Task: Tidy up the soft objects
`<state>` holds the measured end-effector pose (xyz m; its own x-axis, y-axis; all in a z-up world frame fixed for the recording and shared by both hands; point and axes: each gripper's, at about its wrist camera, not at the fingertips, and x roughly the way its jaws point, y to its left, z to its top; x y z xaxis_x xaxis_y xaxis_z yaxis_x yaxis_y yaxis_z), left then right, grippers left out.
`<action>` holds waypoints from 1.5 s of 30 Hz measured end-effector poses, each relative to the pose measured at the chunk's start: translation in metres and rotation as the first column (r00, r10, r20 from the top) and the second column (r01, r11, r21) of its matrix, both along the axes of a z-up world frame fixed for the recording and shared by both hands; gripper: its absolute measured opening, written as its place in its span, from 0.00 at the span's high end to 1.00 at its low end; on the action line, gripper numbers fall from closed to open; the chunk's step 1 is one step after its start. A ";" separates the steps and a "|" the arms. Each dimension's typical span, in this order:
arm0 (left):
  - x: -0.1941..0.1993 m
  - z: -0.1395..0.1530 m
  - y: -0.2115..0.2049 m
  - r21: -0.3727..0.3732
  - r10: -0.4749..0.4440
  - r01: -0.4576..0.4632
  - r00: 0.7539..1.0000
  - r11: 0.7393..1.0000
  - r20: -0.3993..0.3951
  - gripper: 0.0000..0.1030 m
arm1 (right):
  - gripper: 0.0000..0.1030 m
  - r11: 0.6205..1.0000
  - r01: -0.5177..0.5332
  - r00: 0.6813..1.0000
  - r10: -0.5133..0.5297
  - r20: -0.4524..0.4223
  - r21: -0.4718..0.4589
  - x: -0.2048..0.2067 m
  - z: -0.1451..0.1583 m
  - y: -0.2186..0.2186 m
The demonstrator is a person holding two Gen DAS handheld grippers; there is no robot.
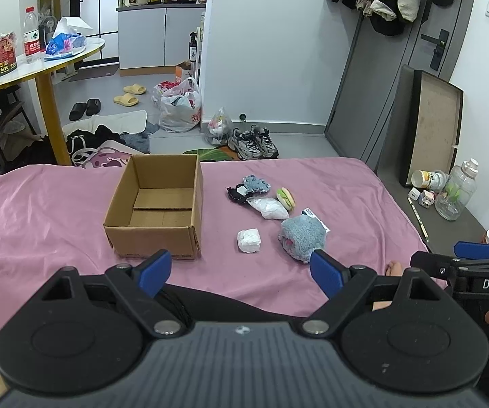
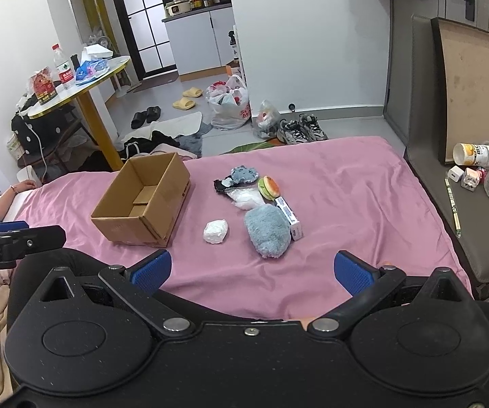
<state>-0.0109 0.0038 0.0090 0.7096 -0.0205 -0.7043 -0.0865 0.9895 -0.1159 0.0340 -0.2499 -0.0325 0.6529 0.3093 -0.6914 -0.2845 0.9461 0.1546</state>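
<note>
- The left gripper is hovering over the pink bed, its jaws standing wide apart and holding nothing.
- The right gripper is doing likewise, jaws apart.
- A cardboard box is sitting open on the bed.
- Beside it, a fluffy blue toy, a white bundle and smaller soft toys are lying clustered.

Beyond the bed, a round table carries a water bottle and tissue pack, with yellow slippers, black slippers, plastic bags and grey sneakers scattered over the floor.
</note>
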 end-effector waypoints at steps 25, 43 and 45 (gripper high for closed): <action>-0.001 0.001 -0.002 0.006 -0.001 0.001 1.000 1.000 -0.004 0.15 | 0.00 1.000 0.007 1.000 -0.007 0.002 -0.006 0.001 0.002 -0.003; 0.011 -0.008 -0.001 0.006 -0.010 0.010 1.000 1.000 -0.020 0.15 | 0.00 1.000 0.000 1.000 0.000 -0.007 -0.024 0.007 -0.004 0.002; 0.015 -0.010 0.000 0.003 -0.008 0.008 1.000 1.000 -0.023 0.15 | 0.00 1.000 0.002 1.000 -0.002 -0.017 -0.020 0.010 -0.007 0.003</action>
